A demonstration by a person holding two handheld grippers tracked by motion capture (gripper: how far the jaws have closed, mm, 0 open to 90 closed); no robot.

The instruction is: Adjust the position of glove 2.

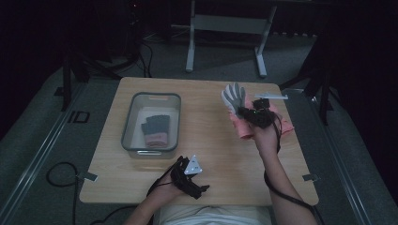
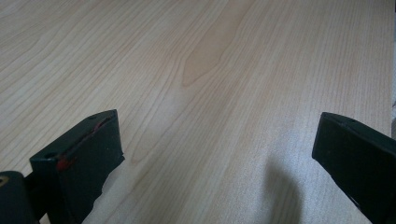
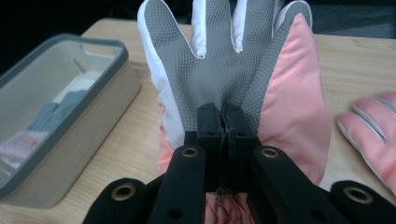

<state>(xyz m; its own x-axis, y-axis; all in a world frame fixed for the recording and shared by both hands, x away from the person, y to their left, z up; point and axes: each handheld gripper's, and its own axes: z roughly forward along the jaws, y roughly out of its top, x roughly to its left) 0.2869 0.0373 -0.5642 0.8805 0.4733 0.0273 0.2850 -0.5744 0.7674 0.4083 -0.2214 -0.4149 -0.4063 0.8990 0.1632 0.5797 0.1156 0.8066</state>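
R tool is gripping the pink-grey glove, holding it up over the counter's far R side, w/ a second glove lying beside. L tool is resting near edge, jaws wide, nothing betw.

- Fingertips of held glove cut off by top edge in right gripper view.
- Second glove cut off at right edge.
- Contents of bin too small to identify.
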